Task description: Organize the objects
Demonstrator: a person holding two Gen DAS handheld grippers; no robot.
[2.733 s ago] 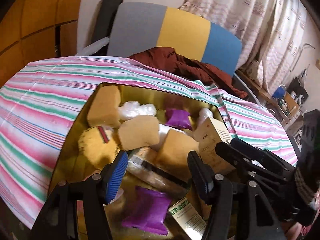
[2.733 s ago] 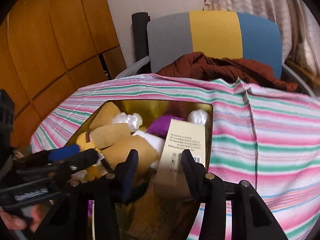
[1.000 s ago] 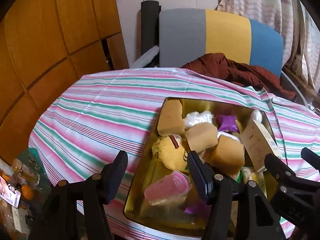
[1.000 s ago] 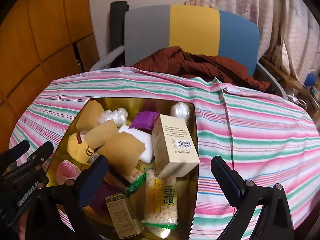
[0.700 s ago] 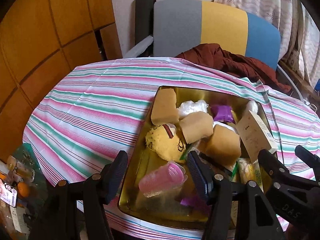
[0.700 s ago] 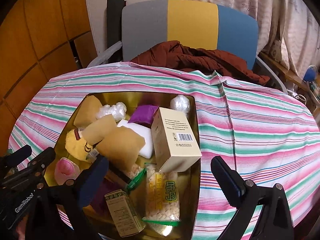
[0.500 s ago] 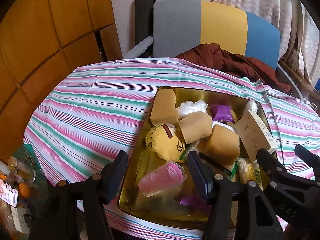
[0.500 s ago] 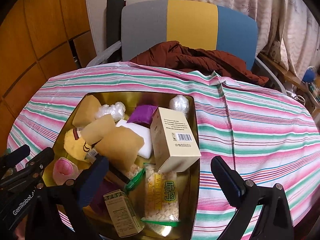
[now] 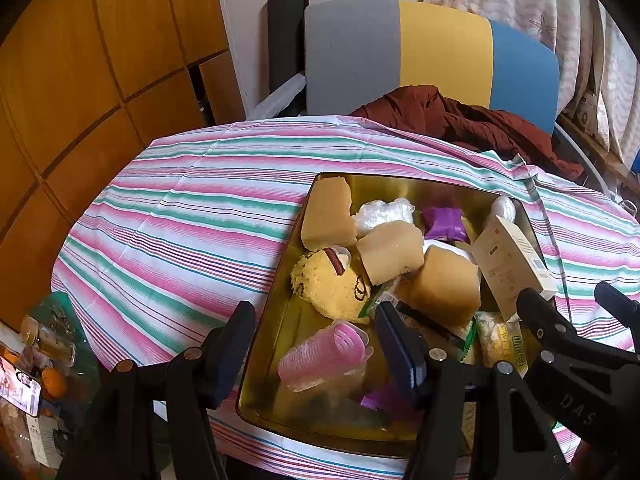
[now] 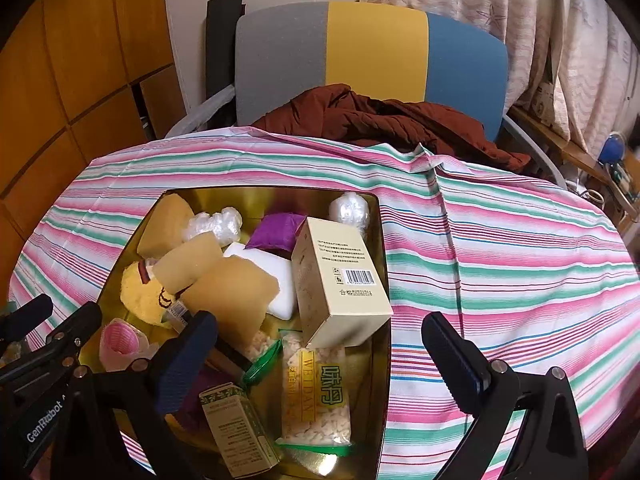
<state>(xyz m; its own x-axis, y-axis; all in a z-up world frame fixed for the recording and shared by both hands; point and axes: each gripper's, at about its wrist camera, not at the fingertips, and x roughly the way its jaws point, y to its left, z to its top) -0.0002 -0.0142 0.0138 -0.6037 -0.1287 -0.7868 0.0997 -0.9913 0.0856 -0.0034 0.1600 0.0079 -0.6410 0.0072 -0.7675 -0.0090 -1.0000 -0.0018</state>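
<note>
Indoors, striped tablecloth [image 10: 520,248], gold tray [image 9: 280,320], tricolour chair [image 10: 372,52], curtains [image 10: 560,20]

both wrist views look steeply down, sharing the gold tray [image 9: 276,292].

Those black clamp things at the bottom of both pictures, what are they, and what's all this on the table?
They are two hand-held grippers, one in each of a person's hands, each with a camera looking along its fingers. One picture comes from the left gripper, the other from the right gripper. Both stand open and hold nothing. On the striped tablecloth sits a gold tin full of odds and ends: sponges, a cream box, a pink hair roller, a snack packet.
</note>
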